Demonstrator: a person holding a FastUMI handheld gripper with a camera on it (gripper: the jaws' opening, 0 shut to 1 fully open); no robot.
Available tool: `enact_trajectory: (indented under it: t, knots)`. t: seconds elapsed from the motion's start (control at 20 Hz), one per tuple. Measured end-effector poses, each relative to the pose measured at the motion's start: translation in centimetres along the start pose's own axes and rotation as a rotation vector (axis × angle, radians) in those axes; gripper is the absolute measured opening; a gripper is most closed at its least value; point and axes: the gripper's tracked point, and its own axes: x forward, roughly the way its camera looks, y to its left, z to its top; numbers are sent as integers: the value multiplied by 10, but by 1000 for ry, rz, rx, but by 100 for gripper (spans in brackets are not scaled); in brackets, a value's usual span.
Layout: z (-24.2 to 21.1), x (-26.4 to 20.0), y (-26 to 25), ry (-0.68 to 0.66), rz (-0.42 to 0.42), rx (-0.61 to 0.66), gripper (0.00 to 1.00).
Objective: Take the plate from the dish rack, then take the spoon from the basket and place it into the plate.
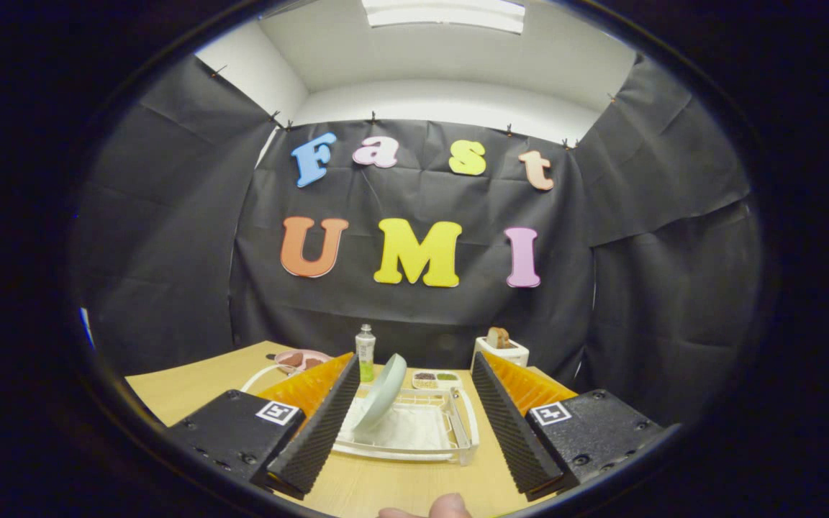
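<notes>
The plate (384, 392), pale green, stands tilted on its edge in the white dish rack (414, 432), leaning toward the left finger. The rack sits on the wooden table (191, 388), just ahead of the gripper (409, 424) and framed between its two fingers, which are spread wide and touch nothing. Beyond the rack stands a small bottle (365, 352) with green liquid in it, and beside that a little tray (435, 378) holding dark and green bits. Left of the bottle a pink dish (301, 358) lies on the table. Farther right a toaster (501, 351) holds a slice of bread. A fingertip (449, 506) shows at the near edge, below the gripper.
</notes>
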Motion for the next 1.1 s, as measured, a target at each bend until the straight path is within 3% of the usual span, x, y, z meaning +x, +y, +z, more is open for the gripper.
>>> enact_trajectory:
  t: [0.35,0.55,1.1]
  knots:
    - [27,48,-2,113,84,-78,100]
    - [45,87,3,225,156,-54,100]
    - [-27,179,32,649,210,-44,100]
